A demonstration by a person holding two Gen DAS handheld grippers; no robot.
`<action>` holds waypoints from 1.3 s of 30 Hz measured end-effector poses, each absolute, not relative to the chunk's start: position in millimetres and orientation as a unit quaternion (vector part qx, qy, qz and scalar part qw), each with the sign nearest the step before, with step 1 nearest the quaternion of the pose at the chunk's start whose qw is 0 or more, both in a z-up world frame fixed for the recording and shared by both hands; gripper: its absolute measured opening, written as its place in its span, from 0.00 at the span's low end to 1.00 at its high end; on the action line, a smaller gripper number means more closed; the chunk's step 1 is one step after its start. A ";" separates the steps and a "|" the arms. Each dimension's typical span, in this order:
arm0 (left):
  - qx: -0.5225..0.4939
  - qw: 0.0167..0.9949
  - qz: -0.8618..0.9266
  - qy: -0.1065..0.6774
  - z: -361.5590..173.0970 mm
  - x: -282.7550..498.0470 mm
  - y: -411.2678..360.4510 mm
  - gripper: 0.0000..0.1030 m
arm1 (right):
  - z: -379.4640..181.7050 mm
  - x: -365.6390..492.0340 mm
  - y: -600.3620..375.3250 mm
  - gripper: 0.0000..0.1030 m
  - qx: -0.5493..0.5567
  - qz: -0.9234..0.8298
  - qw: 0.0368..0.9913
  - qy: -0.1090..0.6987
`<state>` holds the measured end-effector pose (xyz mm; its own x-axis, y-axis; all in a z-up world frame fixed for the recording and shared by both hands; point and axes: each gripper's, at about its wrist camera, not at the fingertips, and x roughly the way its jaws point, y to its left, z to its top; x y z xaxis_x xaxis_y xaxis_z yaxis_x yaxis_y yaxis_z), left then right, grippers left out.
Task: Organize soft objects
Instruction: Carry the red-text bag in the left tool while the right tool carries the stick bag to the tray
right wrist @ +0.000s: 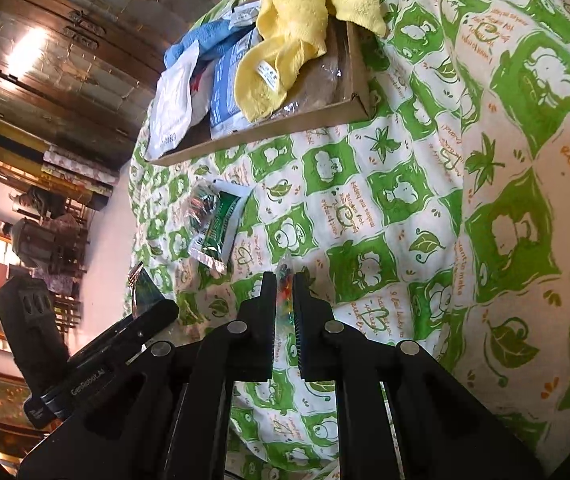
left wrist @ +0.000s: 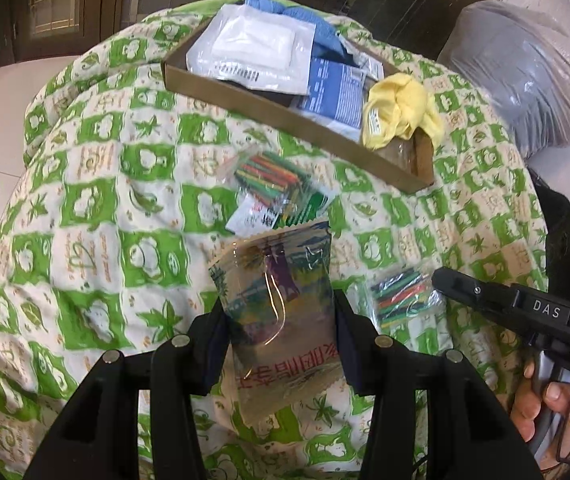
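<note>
The left gripper (left wrist: 281,320) is clamped on a printed clear packet (left wrist: 281,320), its two fingers pressing the packet's side edges. The right gripper (right wrist: 285,304) is pinched shut on a small clear bag of coloured sticks (right wrist: 284,300), seen edge-on between the pads; in the left wrist view the same bag (left wrist: 403,298) lies at the tip of the right gripper (left wrist: 441,280).

The surface is a rumpled quilt (left wrist: 105,208) in a green-and-white check with leaf and flower prints. Around it the room shows dark wooden cabinets (right wrist: 45,60), a pale tiled floor and a grey plastic-wrapped bundle (left wrist: 521,92).

The printed packet's long axis runs along the fingers, pointing away from the camera toward a shallow cardboard tray (left wrist: 285,120) at the far side of the quilt. The tray holds a white pouch (left wrist: 253,48), a blue cloth (left wrist: 285,12), a blue-and-white packet (left wrist: 333,92) and a yellow cloth (left wrist: 401,108) draped over its corner. Between tray and grippers lie a second bag of sticks (left wrist: 273,180) and a green sachet (left wrist: 285,212), touching.
</note>
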<state>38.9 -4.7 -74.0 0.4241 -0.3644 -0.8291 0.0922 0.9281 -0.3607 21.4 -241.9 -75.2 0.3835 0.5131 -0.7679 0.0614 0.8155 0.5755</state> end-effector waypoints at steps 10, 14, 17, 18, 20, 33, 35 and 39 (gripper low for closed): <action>-0.141 0.837 -0.142 0.510 -69.4 46.2 -2.3 0.46 | -75.7 24.5 -251.5 0.07 0.279 0.154 0.773 0.548; -0.146 0.833 -0.141 0.514 -73.5 47.7 -1.9 0.46 | -93.1 28.0 -235.9 0.36 0.243 0.144 0.756 0.591; -0.149 0.831 -0.141 0.517 -76.4 48.1 -1.1 0.46 | -98.4 31.6 -227.5 0.62 0.222 0.135 0.756 0.601; -0.150 0.831 -0.141 0.517 -77.1 48.2 -0.6 0.46 | -98.7 33.3 -223.2 0.62 0.210 0.134 0.758 0.602; -0.153 0.829 -0.140 0.520 -79.3 48.6 -0.2 0.46 | -101.0 37.0 -213.5 0.62 0.188 0.136 0.761 0.605; -0.150 0.823 -0.134 0.532 -86.5 47.0 -1.1 0.46 | -114.6 40.5 -199.1 0.32 0.149 0.130 0.759 0.621; -0.150 0.822 -0.134 0.532 -87.1 46.5 -1.1 0.46 | -111.5 39.3 -204.5 0.30 0.160 0.130 0.760 0.616; -0.150 0.823 -0.134 0.532 -86.8 46.3 -1.2 0.46 | -100.5 37.0 -211.7 0.29 0.174 0.135 0.768 0.601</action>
